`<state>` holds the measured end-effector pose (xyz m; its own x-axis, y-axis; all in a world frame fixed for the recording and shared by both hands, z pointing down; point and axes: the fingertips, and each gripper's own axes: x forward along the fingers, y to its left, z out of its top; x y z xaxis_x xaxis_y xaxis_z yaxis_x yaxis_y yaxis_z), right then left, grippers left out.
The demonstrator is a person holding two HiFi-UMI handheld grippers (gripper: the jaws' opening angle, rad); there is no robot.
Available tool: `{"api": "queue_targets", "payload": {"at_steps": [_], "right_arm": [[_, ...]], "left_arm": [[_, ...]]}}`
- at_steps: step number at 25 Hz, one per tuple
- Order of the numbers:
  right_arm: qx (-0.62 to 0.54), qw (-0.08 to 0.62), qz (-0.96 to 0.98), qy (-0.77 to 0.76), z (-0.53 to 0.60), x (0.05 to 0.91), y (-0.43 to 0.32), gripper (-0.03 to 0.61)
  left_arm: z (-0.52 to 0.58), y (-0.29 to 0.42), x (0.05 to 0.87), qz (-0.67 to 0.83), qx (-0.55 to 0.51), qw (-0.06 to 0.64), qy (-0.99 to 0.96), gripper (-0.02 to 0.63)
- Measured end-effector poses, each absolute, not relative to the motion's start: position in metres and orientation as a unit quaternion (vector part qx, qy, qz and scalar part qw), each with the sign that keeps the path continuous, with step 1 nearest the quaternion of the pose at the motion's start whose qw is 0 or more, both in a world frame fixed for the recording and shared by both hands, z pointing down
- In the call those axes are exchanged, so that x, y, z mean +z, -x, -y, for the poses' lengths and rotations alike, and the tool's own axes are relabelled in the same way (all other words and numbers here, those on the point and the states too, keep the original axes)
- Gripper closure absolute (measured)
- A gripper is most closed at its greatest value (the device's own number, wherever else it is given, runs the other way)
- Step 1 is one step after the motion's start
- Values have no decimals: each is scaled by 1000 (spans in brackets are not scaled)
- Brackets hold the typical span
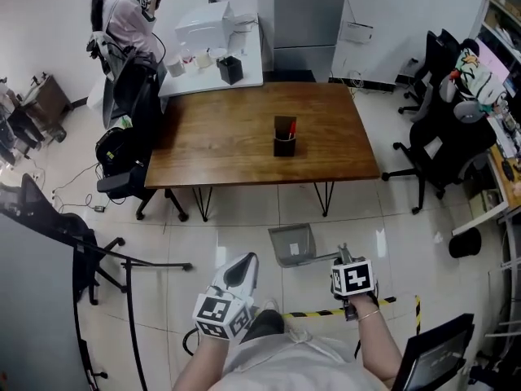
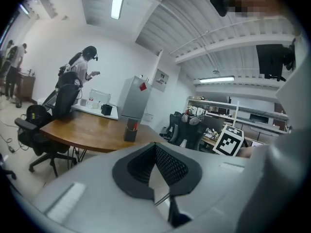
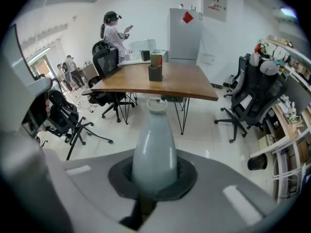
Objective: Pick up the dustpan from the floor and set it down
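As right tool (image 3: 154, 184) grips its tapered handle (image 3: 154, 147), smooth grey dustpan (image 1: 291, 244)

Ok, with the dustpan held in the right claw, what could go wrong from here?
1. The right claw grips the dustpan only by its handle, with the pan hanging off to one side; it may twist or slip.
2. The wooden table stands just ahead on thin legs; a forward swing could clip them.
3. The left claw, shut and empty, is close beside the pan and might knock it.
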<state>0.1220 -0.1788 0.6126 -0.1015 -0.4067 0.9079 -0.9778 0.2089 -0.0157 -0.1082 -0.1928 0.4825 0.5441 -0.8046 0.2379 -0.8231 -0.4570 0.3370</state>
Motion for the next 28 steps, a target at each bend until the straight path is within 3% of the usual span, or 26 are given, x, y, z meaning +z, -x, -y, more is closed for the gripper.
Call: {"api": "queue_targets", "payload": {"at_steps": [14,28], "right_arm": [[286,417,701,-504,32,569,-167,577],[307,428,684,-505,-50,578,-178,577]], "left_arm": [[-9,93,470,546,31,169,-820,600],[-54,99,449,546,28,148,-824,601]]}}
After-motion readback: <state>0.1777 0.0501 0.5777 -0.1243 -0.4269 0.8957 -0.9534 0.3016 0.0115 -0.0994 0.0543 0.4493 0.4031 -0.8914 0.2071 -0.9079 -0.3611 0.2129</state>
